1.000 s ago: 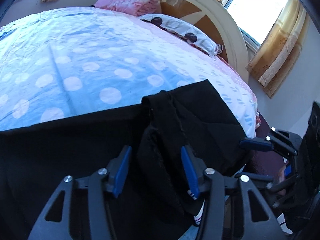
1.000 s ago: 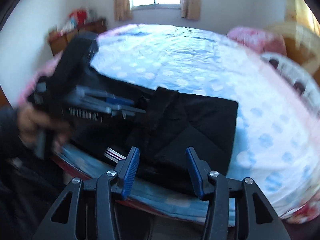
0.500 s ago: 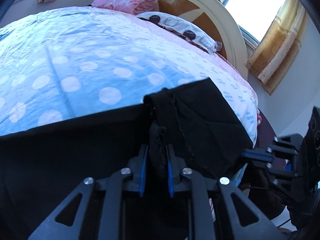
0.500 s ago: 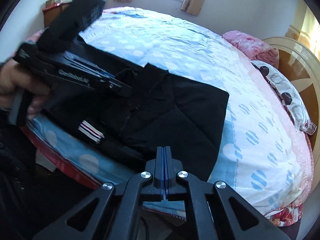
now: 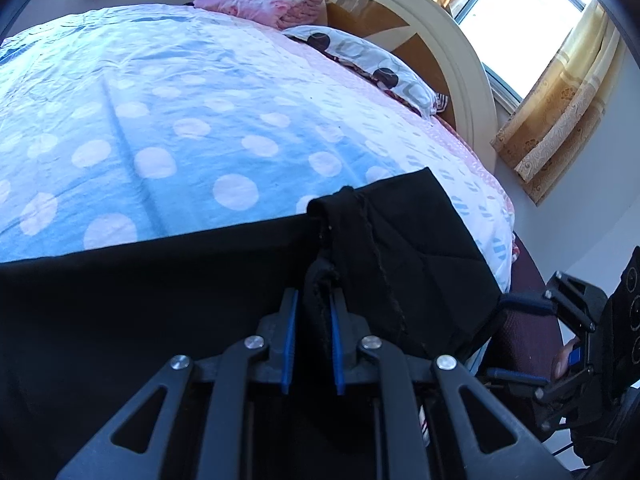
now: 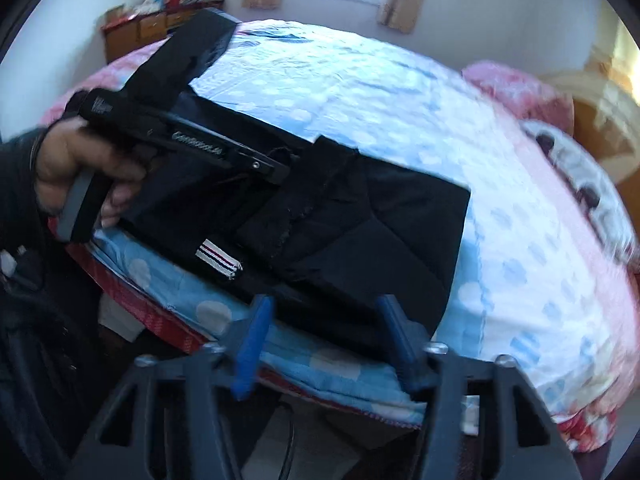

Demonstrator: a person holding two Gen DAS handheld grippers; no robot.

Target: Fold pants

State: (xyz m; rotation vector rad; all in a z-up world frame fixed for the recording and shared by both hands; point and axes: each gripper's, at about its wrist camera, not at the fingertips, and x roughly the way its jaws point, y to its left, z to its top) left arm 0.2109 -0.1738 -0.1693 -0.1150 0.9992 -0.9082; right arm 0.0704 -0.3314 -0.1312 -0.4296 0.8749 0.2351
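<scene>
Two grippers | left gripper [image 5: 312, 312] pinches a raised ridge of the black pants [image 6: 360, 224] — likely to lift the fold | right gripper [image 6: 324, 344] opening, nothing between, at the bed [image 5: 160, 120] edge — pants lie there

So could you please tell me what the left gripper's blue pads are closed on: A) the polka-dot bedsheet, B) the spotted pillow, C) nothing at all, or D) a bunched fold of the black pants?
D: in the left wrist view the left gripper pinches a bunched ridge of the black pants between its pads.
</scene>
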